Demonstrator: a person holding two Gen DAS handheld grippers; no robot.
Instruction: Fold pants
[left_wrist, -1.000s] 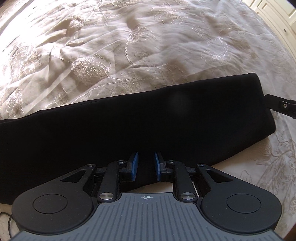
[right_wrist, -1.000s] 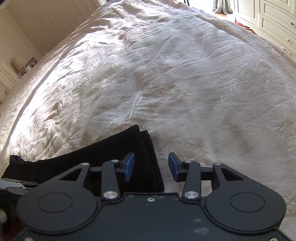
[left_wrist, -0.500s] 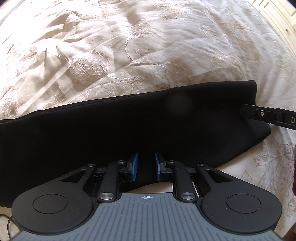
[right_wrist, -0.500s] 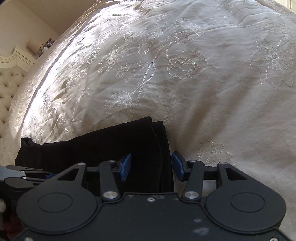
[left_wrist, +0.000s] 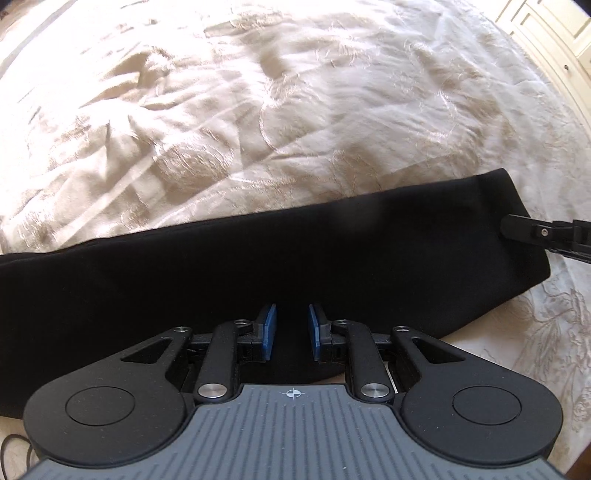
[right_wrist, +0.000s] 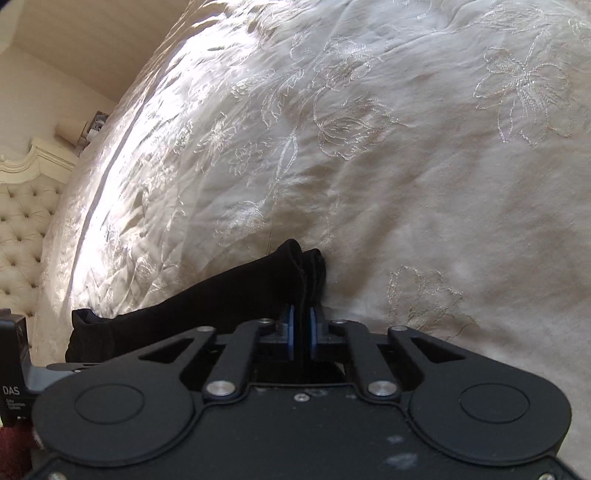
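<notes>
The black pants (left_wrist: 295, 258) are laid as a long, narrow strip across the cream embroidered bedspread (left_wrist: 258, 110) of the bed, the legs apparently already doubled one over the other. A change is seen at the right claw (right_wrist: 302, 334): half a second ago its blue pads stood well apart on either side of the hem end of the pants, and now its jaws are closing, with the layered edge of black fabric pinched between the pads, which appear to press on it. In the left wrist view the tip of that claw is seen touching the right-hand end of the strip. The left claw (left_wrist: 292, 332) is unchanged from a second ago: it is held narrow near the middle of the strip's near edge, with a small gap between its pads; dark cloth lies in that gap, but whether it is gripped cannot be told for certain against the black fabric. From this it may be judged that the hem end has just been secured, so that it can next be lifted and carried over towards the other end. A slipping layer at the hem would be the likeliest fault, since several edges are stacked there.
</notes>
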